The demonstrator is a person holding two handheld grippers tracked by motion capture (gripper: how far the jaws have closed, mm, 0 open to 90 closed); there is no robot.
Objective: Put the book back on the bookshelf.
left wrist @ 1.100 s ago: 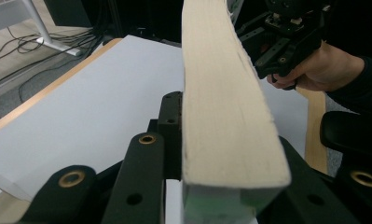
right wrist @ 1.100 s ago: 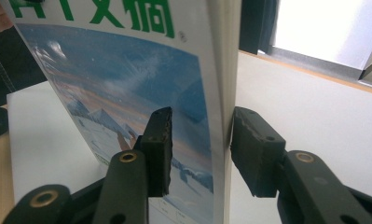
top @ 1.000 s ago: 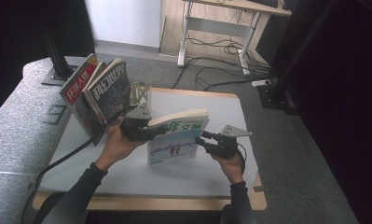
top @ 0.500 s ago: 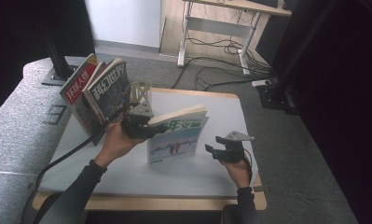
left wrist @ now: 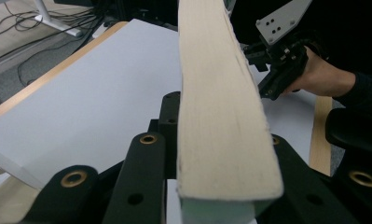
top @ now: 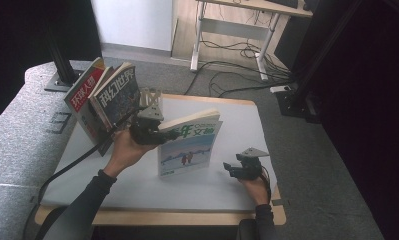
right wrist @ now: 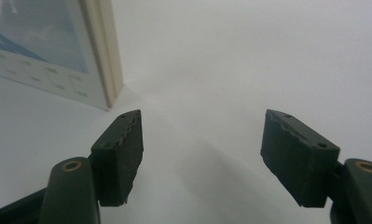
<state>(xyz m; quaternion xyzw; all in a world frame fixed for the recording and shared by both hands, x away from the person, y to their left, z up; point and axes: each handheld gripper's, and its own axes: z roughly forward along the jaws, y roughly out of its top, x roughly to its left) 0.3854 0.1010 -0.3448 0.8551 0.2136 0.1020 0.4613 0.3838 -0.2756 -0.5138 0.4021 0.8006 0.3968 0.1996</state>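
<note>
A book with a blue snowy cover stands upright on the white table, slightly tilted. My left gripper is shut on its top left corner; in the left gripper view the cream page edge runs between the black jaws. My right gripper sits low over the table, to the right of the book and apart from it. Its jaws have just been opening and stand wide, with bare table between them. The book's lower corner lies ahead and to their left.
Two more books, one red and one with a dark blue cover, lean on a stand at the table's left edge. A cable trails from the left gripper across the table. A grey couch borders the left side.
My right gripper has left the book's right edge, moving right and down toward the table with its jaws spread wider. The left gripper and the book have stayed in place.
</note>
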